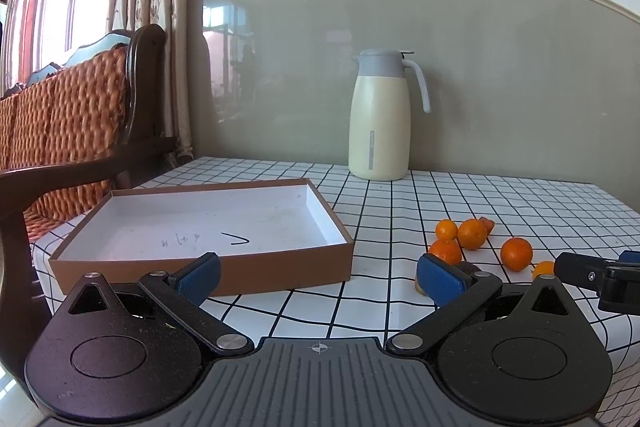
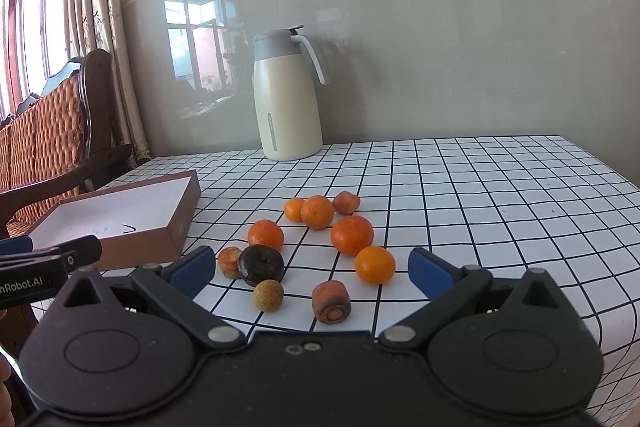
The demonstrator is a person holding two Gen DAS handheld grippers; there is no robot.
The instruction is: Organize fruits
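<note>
An empty brown cardboard box (image 1: 208, 271) with a white inside lies on the checked tablecloth; it also shows in the right wrist view (image 2: 152, 239). Several oranges (image 2: 352, 235) lie to its right, with carrot pieces (image 2: 331, 301), a dark round fruit (image 2: 261, 264) and a small tan fruit (image 2: 268, 295). The oranges also show in the left wrist view (image 1: 472, 233). My left gripper (image 1: 318, 275) is open and empty, just in front of the box's near right corner. My right gripper (image 2: 312, 269) is open and empty, with the fruit pile between and beyond its fingers.
A cream thermos jug (image 1: 380, 119) stands at the back by the wall, also in the right wrist view (image 2: 288, 95). A wooden sofa (image 1: 72, 131) with orange cushions sits left of the table. The table's right edge (image 2: 600, 163) drops off.
</note>
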